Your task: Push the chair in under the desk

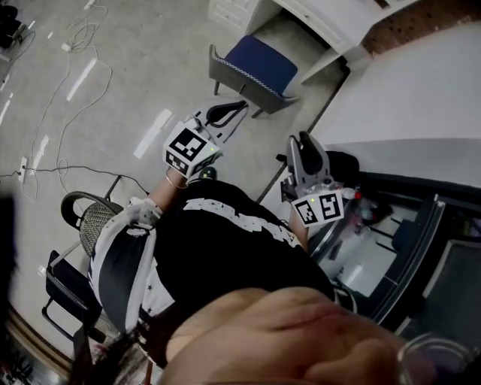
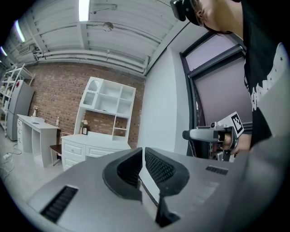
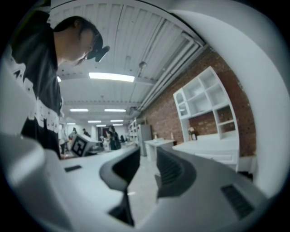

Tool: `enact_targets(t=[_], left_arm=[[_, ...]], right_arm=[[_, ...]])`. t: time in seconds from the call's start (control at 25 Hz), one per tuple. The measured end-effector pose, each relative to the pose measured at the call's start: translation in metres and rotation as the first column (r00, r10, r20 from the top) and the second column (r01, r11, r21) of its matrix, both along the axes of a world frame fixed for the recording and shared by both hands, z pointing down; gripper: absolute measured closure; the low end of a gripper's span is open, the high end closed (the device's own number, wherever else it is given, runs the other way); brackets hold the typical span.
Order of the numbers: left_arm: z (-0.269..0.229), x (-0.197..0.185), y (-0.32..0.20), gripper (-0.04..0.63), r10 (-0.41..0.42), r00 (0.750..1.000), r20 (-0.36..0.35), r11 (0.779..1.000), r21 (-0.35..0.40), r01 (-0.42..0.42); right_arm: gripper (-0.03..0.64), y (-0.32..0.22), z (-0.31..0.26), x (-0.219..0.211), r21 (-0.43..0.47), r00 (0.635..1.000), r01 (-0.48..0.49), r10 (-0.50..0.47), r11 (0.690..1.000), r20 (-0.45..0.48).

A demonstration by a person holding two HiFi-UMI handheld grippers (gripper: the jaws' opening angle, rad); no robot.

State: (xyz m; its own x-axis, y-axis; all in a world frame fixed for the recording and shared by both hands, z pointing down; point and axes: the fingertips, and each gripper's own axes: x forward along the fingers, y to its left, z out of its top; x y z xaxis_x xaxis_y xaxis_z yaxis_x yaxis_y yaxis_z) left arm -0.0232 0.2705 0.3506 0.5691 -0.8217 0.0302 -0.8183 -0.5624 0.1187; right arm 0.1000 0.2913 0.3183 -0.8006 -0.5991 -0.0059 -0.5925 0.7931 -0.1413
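the chair (image 1: 259, 64) sits out on the floor just by the white desk (image 1: 327, 22), looks light with a stiff grey frame worth shoving low on its near edge, left gripper (image 1: 237, 106) pressed together, right gripper (image 1: 301, 140) spread and empty

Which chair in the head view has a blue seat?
The grey-framed chair at the top, standing beside the white desk. The other chair, at lower left, is black with a mesh back.
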Motion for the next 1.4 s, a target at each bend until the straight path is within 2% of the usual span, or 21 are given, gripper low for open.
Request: enact_targets(t=[0.48, 0.88, 1.12, 1.4], left_arm=[[0.013, -0.056, -0.016, 0.558, -0.037, 0.999, -0.027, 0.999, -0.014, 0.036], [0.025, -0.082, -0.01, 0.531, -0.078, 0.996, -0.044, 0.996, -0.046, 0.076], [0.041, -0.104, -0.01, 0.515, -0.14, 0.99, -0.022, 0.988, -0.073, 0.138], [0.049, -0.114, -0.022, 0.486, -0.162, 0.987, 0.016, 0.982, -0.092, 0.163]], right_arm=[[0.504, -0.019, 0.006, -0.049, 0.0, 1.0, 0.008, -0.008, 1.0, -0.029], [0.497, -0.027, 0.018, -0.049, -0.025, 0.993, -0.026, 0.023, 0.999, -0.113], [0.492, -0.037, 0.026, -0.06, -0.034, 0.992, -0.004, -0.001, 0.999, -0.127], [0.488, -0.06, 0.041, -0.067, -0.068, 0.99, 0.019, -0.028, 0.997, -0.135]])
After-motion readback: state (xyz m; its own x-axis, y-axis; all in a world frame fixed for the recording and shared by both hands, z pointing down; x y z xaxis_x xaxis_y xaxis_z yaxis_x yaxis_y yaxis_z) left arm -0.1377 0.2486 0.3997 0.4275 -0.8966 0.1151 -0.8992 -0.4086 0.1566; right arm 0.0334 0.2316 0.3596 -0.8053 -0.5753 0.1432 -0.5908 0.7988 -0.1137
